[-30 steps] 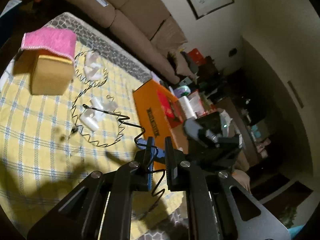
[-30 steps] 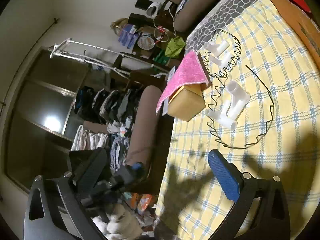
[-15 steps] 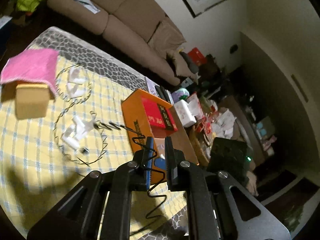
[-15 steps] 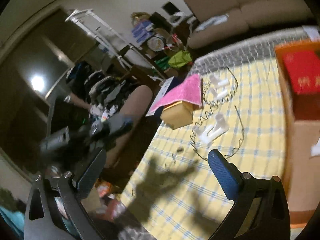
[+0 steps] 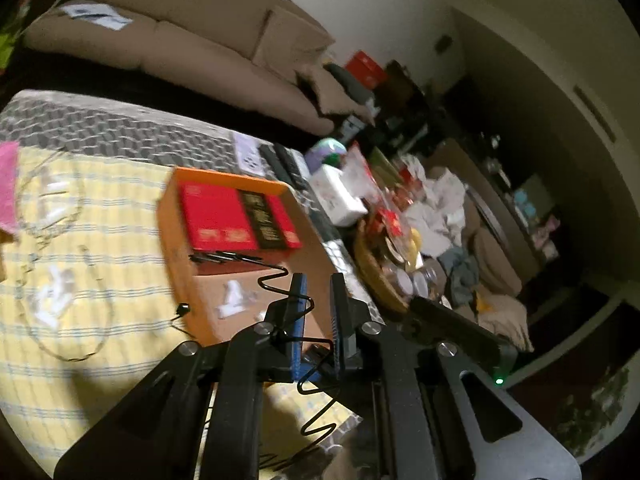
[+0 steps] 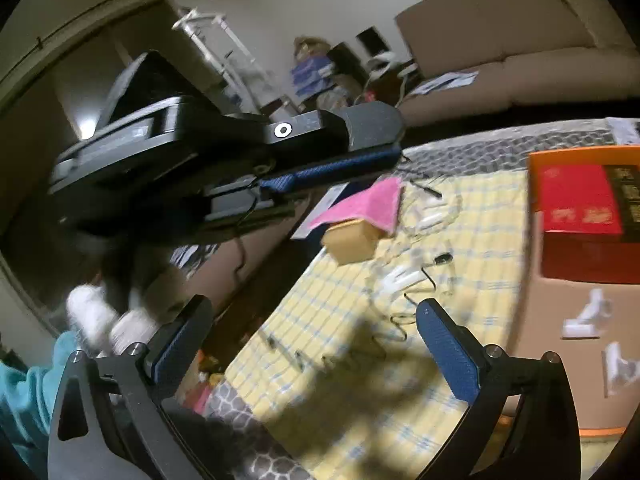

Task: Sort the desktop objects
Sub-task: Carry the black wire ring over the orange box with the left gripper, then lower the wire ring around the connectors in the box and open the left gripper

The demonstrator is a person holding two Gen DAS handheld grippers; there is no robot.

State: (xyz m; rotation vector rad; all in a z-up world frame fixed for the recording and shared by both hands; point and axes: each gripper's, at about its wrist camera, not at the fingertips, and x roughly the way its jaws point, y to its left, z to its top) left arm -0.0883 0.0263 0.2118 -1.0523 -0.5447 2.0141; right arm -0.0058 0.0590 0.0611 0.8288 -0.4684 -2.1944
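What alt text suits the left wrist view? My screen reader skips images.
The left gripper is shut on a black zigzag wire, held above an open orange box containing a red carton and white plastic pieces. The box sits on a yellow checked tablecloth; a beige sofa stands behind.

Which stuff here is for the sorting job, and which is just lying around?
For the job:
- left gripper, shut on the black zigzag wire
- right gripper, open
- orange box with white plastic pieces inside
- white pieces on the yellow checked cloth

Lying around:
- sofa
- pink cloth
- cluttered basket
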